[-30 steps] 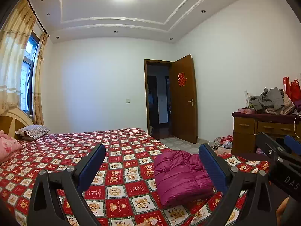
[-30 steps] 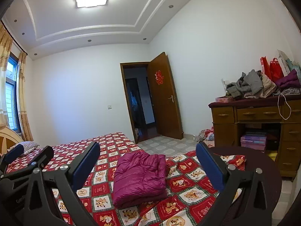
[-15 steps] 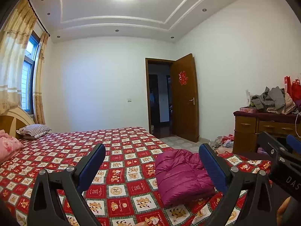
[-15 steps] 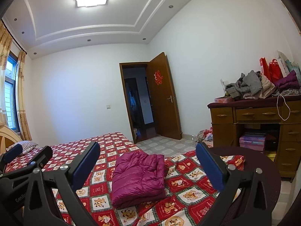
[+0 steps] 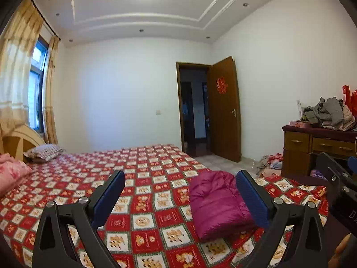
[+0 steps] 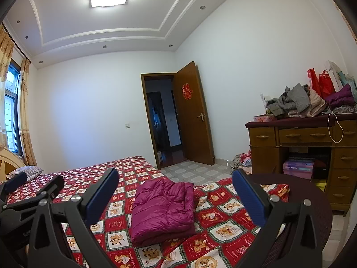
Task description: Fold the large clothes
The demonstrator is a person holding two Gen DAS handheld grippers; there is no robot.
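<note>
Both grippers are held level above the near end of the bed, pointing across the room toward the open door (image 6: 191, 114), side by side and apart. The left gripper (image 5: 178, 192) has its fingers (image 5: 109, 197) spread wide with nothing between them; each is a black angular frame with bolt heads, faced by a flat blue pad. The right gripper (image 6: 175, 191) is the same — fingers (image 6: 247, 198) wide apart, gripping nothing. In the left view the right gripper's black body sits at the right edge, and in the right view the left one lies at the lower left. The magenta puffer jacket (image 6: 162, 210) lies folded into a thick, roughly rectangular bundle on the bedspread (image 5: 145, 221) near the foot of the bed, clear of both pairs of fingers; its shell is smooth and slightly shiny, quilted in soft horizontal ridges. The bedspread is a flat cotton-looking cloth printed in red and cream squares with small bear figures — a little rumpled just right of the jacket. At the head of the bed rest a striped pillow (image 5: 44, 151) and a pink floral one (image 5: 11, 172) against a pale wooden headboard. By the right wall stands a brown wooden dresser (image 6: 299, 138) with curved handles, heaped with loose grey and beige clothes (image 6: 294, 101).
</note>
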